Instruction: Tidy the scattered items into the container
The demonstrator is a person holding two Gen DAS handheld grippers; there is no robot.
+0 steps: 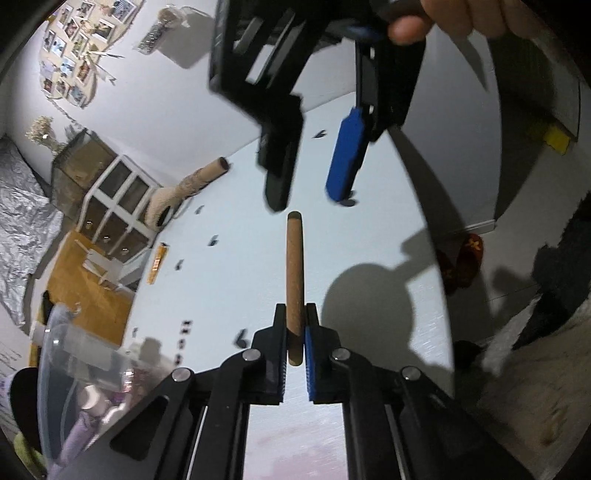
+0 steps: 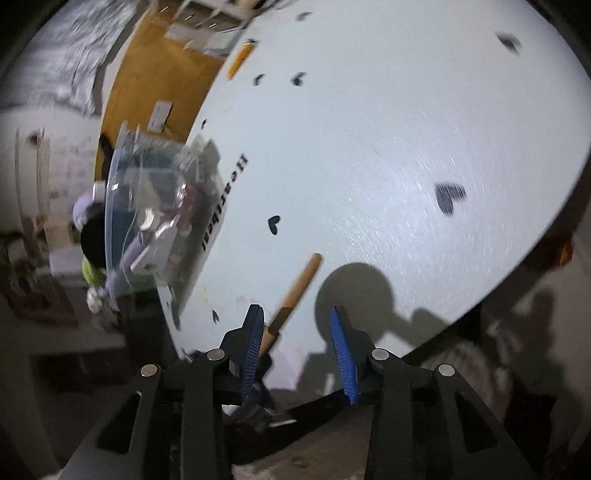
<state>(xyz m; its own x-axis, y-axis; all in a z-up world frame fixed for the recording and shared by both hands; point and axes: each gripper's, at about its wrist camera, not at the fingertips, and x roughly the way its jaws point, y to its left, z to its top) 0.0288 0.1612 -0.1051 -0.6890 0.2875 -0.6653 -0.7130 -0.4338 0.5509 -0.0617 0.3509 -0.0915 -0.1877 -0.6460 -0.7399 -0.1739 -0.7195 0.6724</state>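
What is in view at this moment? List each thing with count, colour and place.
brown stick: one, brown, clamped upright-looking between the left gripper's pads, above the table.
table: one, white round top with small black heart marks and black lettering.
clear container: one, transparent, at the table's edge, already holding purple and white items.
orange bar: one, orange, flat near the table's far edge.
cardboard tube: one, tan, beyond the table.
left gripper: black with blue pad, shut on the stick.
right gripper: black with blue pad, open, nothing between its pads.
hand: one, holding the right gripper.
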